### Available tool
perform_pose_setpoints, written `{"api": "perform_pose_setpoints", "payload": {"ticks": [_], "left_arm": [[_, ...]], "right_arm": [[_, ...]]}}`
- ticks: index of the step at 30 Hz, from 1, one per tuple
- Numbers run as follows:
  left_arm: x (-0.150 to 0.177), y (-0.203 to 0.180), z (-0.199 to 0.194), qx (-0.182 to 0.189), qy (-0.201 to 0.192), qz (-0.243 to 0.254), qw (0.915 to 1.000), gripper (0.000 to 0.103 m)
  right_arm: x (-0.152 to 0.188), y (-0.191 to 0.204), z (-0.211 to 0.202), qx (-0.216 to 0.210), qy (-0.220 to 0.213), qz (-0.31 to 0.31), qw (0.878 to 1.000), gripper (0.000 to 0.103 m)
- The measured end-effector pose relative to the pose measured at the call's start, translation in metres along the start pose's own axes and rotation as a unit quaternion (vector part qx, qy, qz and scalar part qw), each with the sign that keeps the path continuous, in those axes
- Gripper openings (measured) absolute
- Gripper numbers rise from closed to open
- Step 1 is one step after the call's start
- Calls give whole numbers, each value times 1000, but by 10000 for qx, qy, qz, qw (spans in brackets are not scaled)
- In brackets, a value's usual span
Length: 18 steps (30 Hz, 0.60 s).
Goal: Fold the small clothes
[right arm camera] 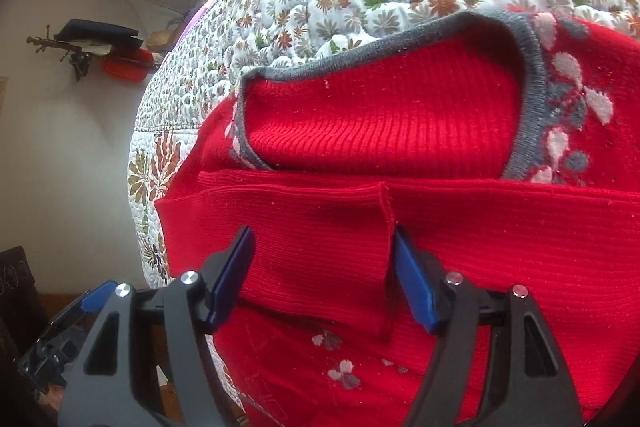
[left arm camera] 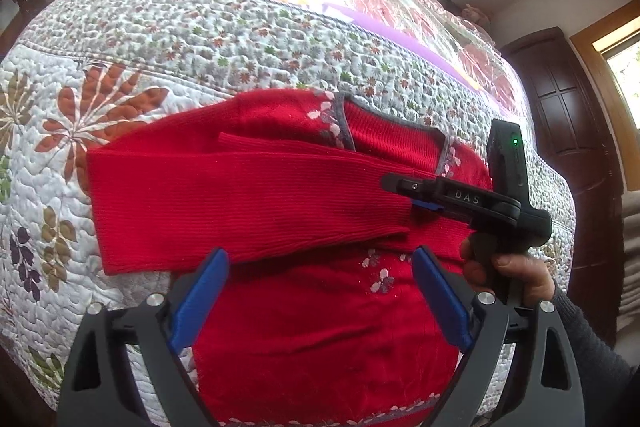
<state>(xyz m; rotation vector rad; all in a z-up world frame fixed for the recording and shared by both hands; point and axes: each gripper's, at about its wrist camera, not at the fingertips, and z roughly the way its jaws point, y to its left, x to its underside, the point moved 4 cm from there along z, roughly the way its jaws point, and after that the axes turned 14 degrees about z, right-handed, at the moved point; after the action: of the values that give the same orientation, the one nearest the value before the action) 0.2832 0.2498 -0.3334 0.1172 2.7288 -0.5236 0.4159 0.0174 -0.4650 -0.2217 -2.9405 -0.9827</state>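
Left wrist view: on the quilted bed [left arm camera: 120, 39] lies a red sweater [left arm camera: 312, 327], neckline away, sleeves folded crosswise along a left-right axis. Left claw [left arm camera: 320, 267] gapes above it; right claw [right arm camera: 324, 247] straddles a sleeve cuff [right arm camera: 352, 259], spread apart.

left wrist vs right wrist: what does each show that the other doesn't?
Left wrist only: the right hand-held gripper from outside, the hand holding it, a dark wooden door.

Right wrist only: a wall hook with hanging items, and a close view of the sleeve cuff between its open fingers.

Both: the red sweater with grey neckline, sleeves folded across, on the floral quilt.
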Motion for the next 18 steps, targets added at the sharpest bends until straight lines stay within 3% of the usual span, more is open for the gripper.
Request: {"api": "perform_pose_setpoints", "payload": {"ticks": [9, 18], "left_arm": [[-5, 6, 1, -8, 32, -75, 10000, 93], [14, 18, 7, -63, 273, -184, 9994, 93]], "right_arm": [[-5, -12, -4, -359, 182, 288, 9988, 45], [-6, -11, -2, -499, 252, 132, 9984, 41]]}}
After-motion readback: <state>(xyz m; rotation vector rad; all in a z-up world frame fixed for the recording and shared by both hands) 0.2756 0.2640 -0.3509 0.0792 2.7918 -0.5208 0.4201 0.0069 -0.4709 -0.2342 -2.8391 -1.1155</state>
